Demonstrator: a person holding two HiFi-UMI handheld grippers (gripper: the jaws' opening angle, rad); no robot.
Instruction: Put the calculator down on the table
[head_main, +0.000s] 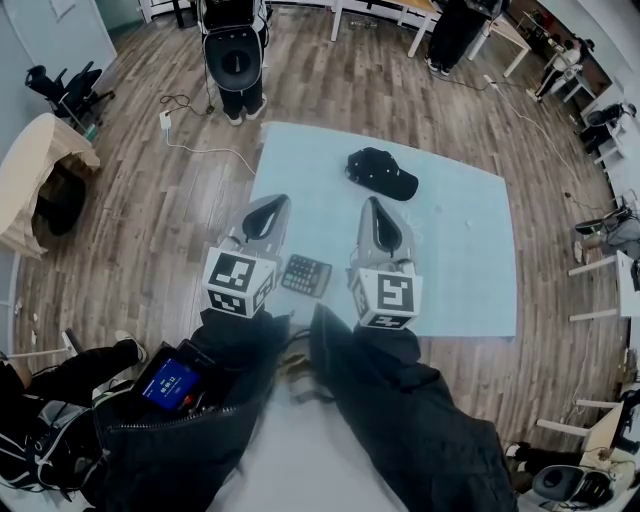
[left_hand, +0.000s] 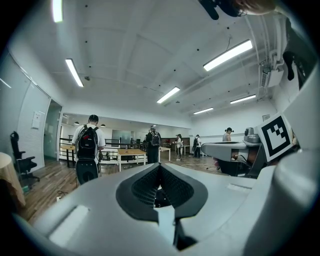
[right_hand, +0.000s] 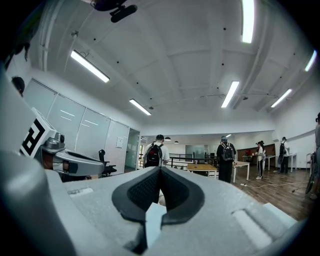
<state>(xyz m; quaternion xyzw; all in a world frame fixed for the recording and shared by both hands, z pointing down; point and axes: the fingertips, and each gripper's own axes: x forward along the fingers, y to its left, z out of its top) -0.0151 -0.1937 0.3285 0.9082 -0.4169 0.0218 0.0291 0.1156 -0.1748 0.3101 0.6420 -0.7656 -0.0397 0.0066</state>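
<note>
A dark calculator (head_main: 306, 275) lies flat on the light blue table (head_main: 460, 270), near its front edge. It sits between my two grippers and lower than them, and neither touches it. My left gripper (head_main: 274, 203) is held level to the calculator's left, its jaws shut with nothing between them. Just right of the calculator, my right gripper (head_main: 371, 205) is also level, shut and empty. The left gripper view shows the left gripper (left_hand: 159, 168) with its black pads together, facing the room. The right gripper (right_hand: 160, 171) looks the same in the right gripper view. Neither gripper view shows the calculator.
A black cap (head_main: 381, 172) lies on the table beyond the grippers. A person (head_main: 234, 55) with a backpack stands on the wooden floor past the table's far left corner. A power strip and cable (head_main: 175, 118) lie nearby. Chairs and desks line the room's edges.
</note>
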